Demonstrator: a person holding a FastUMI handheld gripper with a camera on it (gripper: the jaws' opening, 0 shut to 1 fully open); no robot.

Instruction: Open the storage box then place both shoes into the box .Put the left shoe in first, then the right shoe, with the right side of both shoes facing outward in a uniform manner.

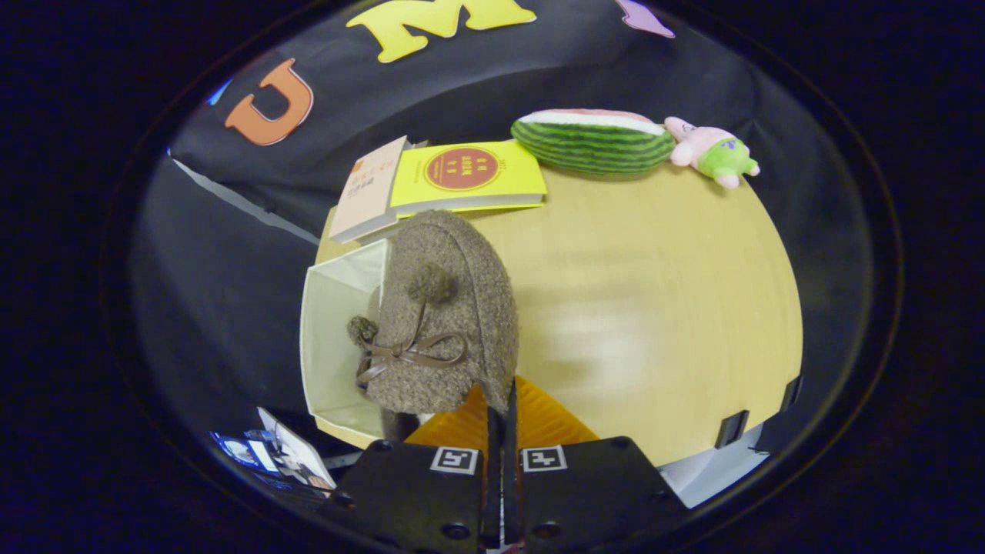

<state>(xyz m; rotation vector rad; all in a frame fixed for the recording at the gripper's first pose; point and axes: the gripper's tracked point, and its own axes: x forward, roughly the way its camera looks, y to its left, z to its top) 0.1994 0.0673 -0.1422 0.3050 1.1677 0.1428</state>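
The hand-held gripper is pinching the rim of a brown woolly shoe, its two fingers pressed close together on the thin edge at the shoe's near side. The shoe is hanging just ahead of the fingers, partly over the open storage box, which is standing at the near left corner of the bench. The box's pale inner walls are showing beside and below the shoe. Whether the shoe is already touching the box floor cannot be told, and whether this is the left or the right shoe cannot be told either.

Handling judgement: the shoe appears to be a soft, knitted slipper type with pompoms and a thin bow on its upper. It is likely light and will be sagging and swinging under a single pinch point. The fabric should not slip readily, but the upper will be folding under pressure. Take hold at the stiffened collar edge, as here, not at the bow or pompoms, which may pull loose.

Beyond the shoe, two books are lying at the far side of the bench, with a watermelon-slice toy and a small plush figure further along. These are well apart from the box.
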